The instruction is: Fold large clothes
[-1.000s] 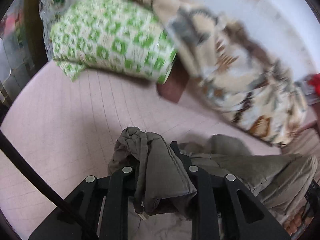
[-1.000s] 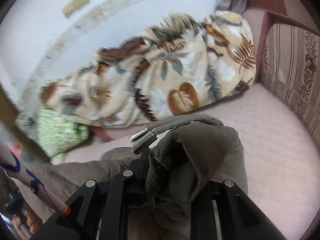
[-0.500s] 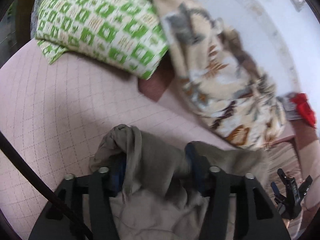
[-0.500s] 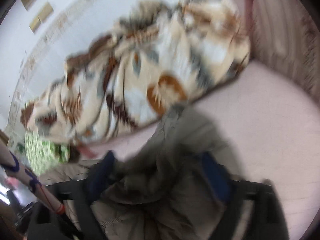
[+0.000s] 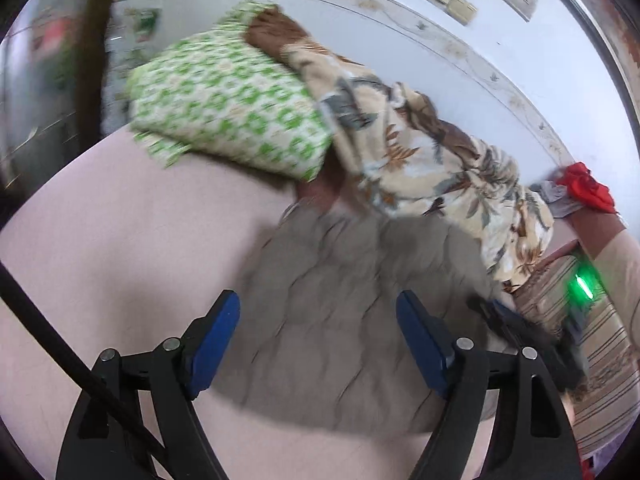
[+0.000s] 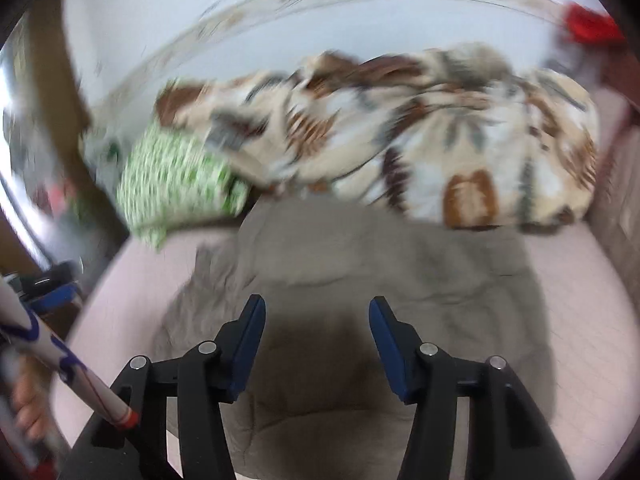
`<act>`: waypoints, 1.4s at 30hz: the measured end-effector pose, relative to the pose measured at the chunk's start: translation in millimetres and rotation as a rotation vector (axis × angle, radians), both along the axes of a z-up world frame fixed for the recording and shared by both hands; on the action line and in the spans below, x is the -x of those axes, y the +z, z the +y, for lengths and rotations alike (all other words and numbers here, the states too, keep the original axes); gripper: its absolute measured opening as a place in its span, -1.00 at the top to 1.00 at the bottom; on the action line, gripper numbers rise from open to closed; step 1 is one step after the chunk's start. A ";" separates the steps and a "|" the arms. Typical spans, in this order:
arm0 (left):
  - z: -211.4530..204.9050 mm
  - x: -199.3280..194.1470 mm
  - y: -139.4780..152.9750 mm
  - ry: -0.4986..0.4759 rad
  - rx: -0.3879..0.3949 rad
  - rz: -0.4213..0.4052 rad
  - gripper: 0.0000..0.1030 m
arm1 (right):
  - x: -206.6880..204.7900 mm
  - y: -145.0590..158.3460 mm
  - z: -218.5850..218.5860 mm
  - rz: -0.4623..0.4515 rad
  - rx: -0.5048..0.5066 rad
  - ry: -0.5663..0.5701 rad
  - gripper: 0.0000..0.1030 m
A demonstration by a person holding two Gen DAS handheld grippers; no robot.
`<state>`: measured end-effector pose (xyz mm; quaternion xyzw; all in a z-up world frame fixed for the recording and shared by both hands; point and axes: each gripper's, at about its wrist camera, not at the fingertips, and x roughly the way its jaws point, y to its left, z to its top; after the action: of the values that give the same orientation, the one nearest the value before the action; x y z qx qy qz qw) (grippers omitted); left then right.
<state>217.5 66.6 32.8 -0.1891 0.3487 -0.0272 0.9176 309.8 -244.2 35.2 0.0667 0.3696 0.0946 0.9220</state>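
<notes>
One grey garment [image 5: 344, 312] lies released on the bed [image 5: 140, 240]; two grippers, left gripper [image 5: 318, 338] and right gripper [image 6: 316, 344], now gape empty, left just widening, right just narrowing.

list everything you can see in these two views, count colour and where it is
garment: 1, grey-brown, lying crumpled on the pink bed cover, in front of both tools
bed cover: 1, pale pink, quilted, under everything
pillow: 1, green and cream pattern, far left by the wall
blanket: 1, cream with brown and grey leaves, bunched along the wall behind the garment
red cloth: 1, red, far right corner
striped cushion: 1, beige and brown stripes, right edge
wall: 1, pale blue-white, behind the bed
left tool: 1, black with blue pads, open, jaws just opening, nothing gripped
right tool: 1, black with blue pads, open, jaws just closing, nothing gripped
</notes>
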 end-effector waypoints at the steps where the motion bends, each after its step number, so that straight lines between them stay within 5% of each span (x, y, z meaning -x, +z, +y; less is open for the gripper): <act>1: 1.6 17.4 -15.4 0.015 -0.006 -0.004 -0.55 | -8.2 -13.5 15.3 0.008 0.051 -0.002 -0.14; 5: 3.4 48.0 -61.8 0.013 -0.026 -0.004 -0.55 | -59.5 -71.9 41.0 0.054 0.238 -0.106 -0.14; 11: 13.9 46.4 -88.6 -0.029 -0.041 0.007 -0.55 | -135.6 -147.9 25.6 0.189 0.266 -0.259 -0.17; 19: 10.8 52.1 -92.3 -0.017 -0.083 -0.003 -0.55 | -140.1 -143.0 25.3 0.204 0.325 -0.259 -0.20; 23: -7.2 71.2 -79.5 -0.022 -0.164 -0.069 -0.55 | -83.2 -88.4 25.0 0.098 0.233 -0.239 -0.30; 28: -31.0 103.8 -66.6 -0.039 -0.225 -0.123 -0.55 | 40.5 -51.2 6.1 0.059 0.119 -0.153 -0.45; 35: -62.0 163.9 -66.0 -0.082 -0.279 -0.082 -0.55 | 205.6 -62.7 -41.4 -0.018 0.205 -0.215 -0.52; 42: -78.3 198.2 -79.0 -0.065 -0.248 0.044 -0.55 | 286.7 -99.5 -112.7 -0.038 0.143 -0.421 -0.52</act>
<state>19.2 -11.7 -46.2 -0.0631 0.3753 -0.0096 0.9247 23.1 -356.9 -64.3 0.0750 0.3359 -0.1252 0.9305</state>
